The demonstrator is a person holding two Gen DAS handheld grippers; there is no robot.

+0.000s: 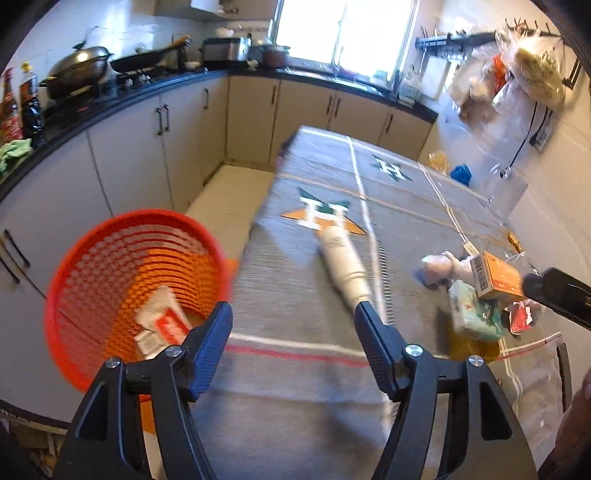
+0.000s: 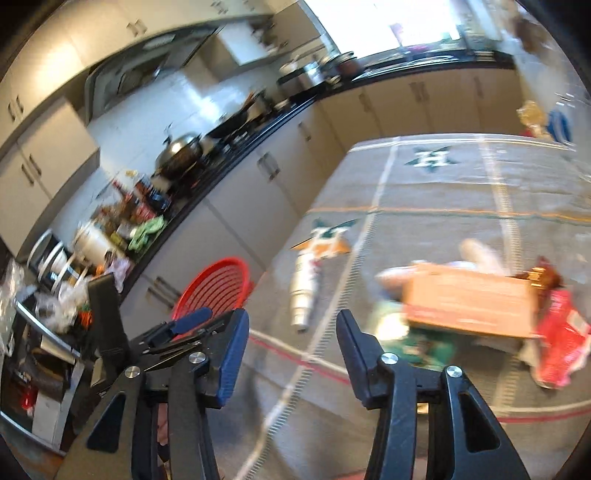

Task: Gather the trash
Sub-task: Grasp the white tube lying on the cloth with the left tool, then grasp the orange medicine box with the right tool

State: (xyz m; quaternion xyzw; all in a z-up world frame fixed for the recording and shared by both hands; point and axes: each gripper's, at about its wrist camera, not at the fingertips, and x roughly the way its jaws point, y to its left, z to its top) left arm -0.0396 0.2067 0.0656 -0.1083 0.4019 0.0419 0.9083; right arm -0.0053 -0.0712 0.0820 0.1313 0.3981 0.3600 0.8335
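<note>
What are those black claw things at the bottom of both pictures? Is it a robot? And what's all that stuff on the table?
Not a robot: a person holds a grabbing tool in each hand, each with a camera looking along its fingers. One picture is from the left gripper, the other from the right gripper. Both are open and hold nothing. On the table lie a white tube, an orange box, a green packet and a red wrapper. Beside the table stands a red basket with a wrapper already inside.

A kitchen with pale cabinets under a black counter that turns the corner. A bright window gives strong daylight. The walls are white tiles, and the floor is light.
</note>
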